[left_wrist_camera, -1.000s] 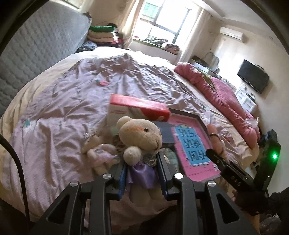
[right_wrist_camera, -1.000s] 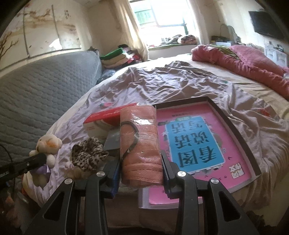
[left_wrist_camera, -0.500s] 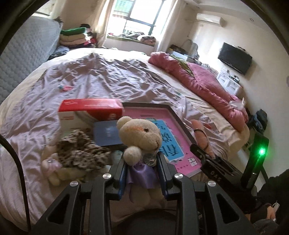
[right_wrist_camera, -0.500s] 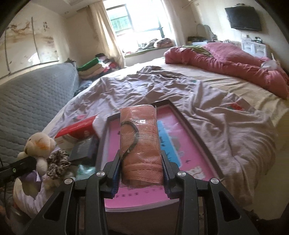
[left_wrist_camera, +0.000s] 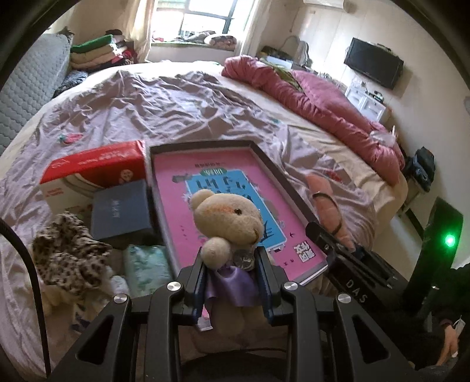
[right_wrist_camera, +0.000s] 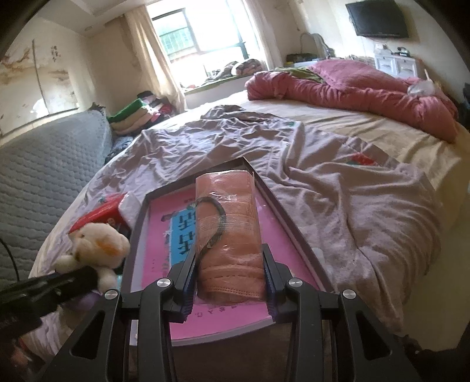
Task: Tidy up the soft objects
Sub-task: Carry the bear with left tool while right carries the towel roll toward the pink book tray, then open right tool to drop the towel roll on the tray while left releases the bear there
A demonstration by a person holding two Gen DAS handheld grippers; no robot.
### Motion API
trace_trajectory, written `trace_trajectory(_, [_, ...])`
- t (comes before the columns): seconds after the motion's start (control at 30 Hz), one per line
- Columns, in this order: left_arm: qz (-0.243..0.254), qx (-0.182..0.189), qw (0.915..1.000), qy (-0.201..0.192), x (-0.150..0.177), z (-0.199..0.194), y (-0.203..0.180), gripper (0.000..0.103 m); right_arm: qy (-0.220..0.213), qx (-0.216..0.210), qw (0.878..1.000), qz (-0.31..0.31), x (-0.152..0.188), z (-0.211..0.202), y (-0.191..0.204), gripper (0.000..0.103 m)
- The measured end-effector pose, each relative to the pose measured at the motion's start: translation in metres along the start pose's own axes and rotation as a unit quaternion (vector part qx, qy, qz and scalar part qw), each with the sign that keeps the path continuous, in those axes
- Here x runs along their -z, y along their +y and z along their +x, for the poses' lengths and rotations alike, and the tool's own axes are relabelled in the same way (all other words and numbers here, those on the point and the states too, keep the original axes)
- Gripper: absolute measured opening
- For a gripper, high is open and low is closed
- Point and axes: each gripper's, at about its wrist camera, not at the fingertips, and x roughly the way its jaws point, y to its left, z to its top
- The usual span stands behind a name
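we look from the left wrist camera forward and down along its fingers (left_wrist_camera: 202,276), close over the near edge of the bed (left_wrist_camera: 182,100), facing the window (left_wrist_camera: 205,14). the right wrist camera sits close beside it, aimed much the same way, tilted less steeply. both views share the dark tray (left_wrist_camera: 273,164) (right_wrist_camera: 279,202) with the pink book (left_wrist_camera: 173,188) (right_wrist_camera: 158,235), and each catches the other gripper at its edge.
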Motion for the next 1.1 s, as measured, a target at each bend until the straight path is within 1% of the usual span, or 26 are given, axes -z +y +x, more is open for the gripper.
trace_trajectory(0.1, [0.006,-0.003,0.9999,0.011,0.001,0.014,-0.004,0.031,0.004,0.002,1.0,0.007,0.001,0.004,-0.007,0.039])
trace_trajectory(0.23, [0.002,0.0,0.9996,0.027,0.004,0.032,-0.005,0.031,0.023,0.002,1.0,0.006,0.004,0.013,-0.013,0.039])
trace_trajectory(0.4, [0.011,-0.002,0.9993,0.036,0.011,0.043,-0.008,0.031,0.031,0.005,0.999,0.001,0.007,0.021,-0.015,0.039])
trace_trajectory(0.5, [0.013,-0.006,0.9991,0.041,0.014,0.048,-0.008,0.031,0.036,0.0,0.999,-0.01,0.007,0.027,-0.015,0.039])
trace_trajectory(0.57, [0.008,0.001,0.9991,0.041,0.016,0.051,-0.007,0.031,0.035,0.004,0.999,-0.018,0.007,0.029,-0.014,0.04])
trace_trajectory(0.67, [0.018,-0.01,0.9988,0.046,0.017,0.056,-0.009,0.031,0.039,0.008,0.999,-0.014,0.007,0.034,-0.016,0.04])
trace_trajectory(0.77, [0.018,-0.008,0.9989,0.043,0.017,0.058,-0.008,0.031,0.047,0.01,0.999,-0.017,0.007,0.041,-0.017,0.04])
trace_trajectory(0.83, [0.018,-0.009,0.9987,0.046,0.018,0.06,-0.007,0.031,0.053,0.015,0.998,-0.019,0.008,0.045,-0.016,0.04])
trace_trajectory(0.93, [0.016,-0.002,0.9987,0.049,0.018,0.062,-0.005,0.031,0.062,0.024,0.998,-0.021,0.01,0.05,-0.016,0.04])
trace_trajectory(1.1, [0.014,-0.005,0.9983,0.056,0.019,0.066,-0.003,0.031,0.07,0.035,0.997,-0.025,0.012,0.053,-0.016,0.041])
